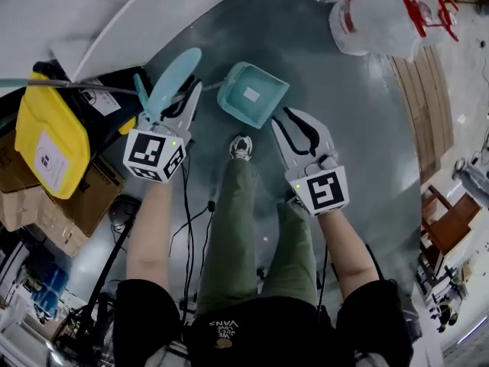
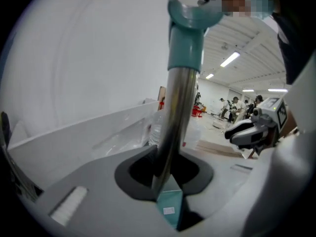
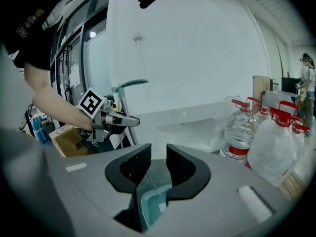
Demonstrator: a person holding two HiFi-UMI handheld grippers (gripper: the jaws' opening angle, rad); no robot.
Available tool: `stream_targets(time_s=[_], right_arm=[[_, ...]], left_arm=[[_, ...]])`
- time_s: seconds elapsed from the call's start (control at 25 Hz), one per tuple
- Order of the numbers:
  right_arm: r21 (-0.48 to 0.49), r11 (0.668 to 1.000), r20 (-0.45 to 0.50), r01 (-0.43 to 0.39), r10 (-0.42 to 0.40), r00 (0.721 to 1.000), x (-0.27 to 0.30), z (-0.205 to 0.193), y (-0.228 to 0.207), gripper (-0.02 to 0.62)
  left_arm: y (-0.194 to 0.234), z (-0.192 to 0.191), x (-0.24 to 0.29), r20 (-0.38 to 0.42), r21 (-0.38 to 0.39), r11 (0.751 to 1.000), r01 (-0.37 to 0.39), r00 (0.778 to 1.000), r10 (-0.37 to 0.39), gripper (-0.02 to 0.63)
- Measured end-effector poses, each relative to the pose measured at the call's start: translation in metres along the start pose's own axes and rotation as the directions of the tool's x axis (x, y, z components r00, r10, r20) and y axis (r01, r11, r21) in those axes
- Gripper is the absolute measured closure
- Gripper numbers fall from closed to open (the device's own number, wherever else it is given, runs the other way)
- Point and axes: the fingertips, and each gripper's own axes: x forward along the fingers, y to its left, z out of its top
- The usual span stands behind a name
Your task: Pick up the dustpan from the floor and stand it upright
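Above the floor, the dustpan hung tilted between both tools. The left hand-held gripper was clenched on its metal shaft, and the right hand-held gripper apparently pinched the pan's rim. The pickup looked done; standing it upright remained.
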Motion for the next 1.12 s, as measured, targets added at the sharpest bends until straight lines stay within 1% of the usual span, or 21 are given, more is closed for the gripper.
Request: stream_targets(time_s=[0.2, 0.36, 0.52, 0.68, 0.84, 0.96, 1.12], right_arm=[[0.015, 1.000, 0.018, -0.024, 0.024, 1.000, 0.029, 0.027, 0.013, 0.520], [0.006, 0.999, 0.018, -0.033, 0.033, 0.999, 0.045, 0.036, 0.018, 0.520], [-0.015, 0.999, 0.000, -0.034, 0.034, 0.999, 0.057, 0.040, 0.022, 0.520], [-0.019, 0.999, 0.027, -0.043, 0.043, 0.999, 0.066, 0.043, 0.027, 0.519], [-0.002, 0.999, 0.014, -0.049, 0.049, 0.999, 0.068, 0.036, 0.032, 0.520], [0.004, 0.998, 0.023, -0.060, 0.060, 0.998, 0.069, 0.036, 0.036, 0.520], [0.005, 0.998, 0.015, -0.061, 0.061, 0.998, 0.067, 0.039, 0.039, 0.520]], left_arm=[[0.061, 0.011, -0.012, -0.029, 0.113, 0.992, -0.050, 0.998, 0.054, 0.491], [0.103, 0.020, -0.017, -0.044, 0.200, 0.976, -0.082, 0.995, 0.092, 0.492], [0.134, 0.021, -0.023, -0.063, 0.265, 0.958, -0.108, 0.990, 0.129, 0.492], [0.156, 0.018, -0.032, -0.048, 0.292, 0.944, -0.155, 0.983, 0.176, 0.492], [0.166, 0.015, -0.035, -0.019, 0.308, 0.930, -0.200, 0.976, 0.216, 0.492], [0.170, 0.017, -0.032, -0.003, 0.332, 0.918, -0.216, 0.973, 0.230, 0.492], [0.173, 0.019, -0.029, -0.010, 0.348, 0.909, -0.231, 0.968, 0.250, 0.491]])
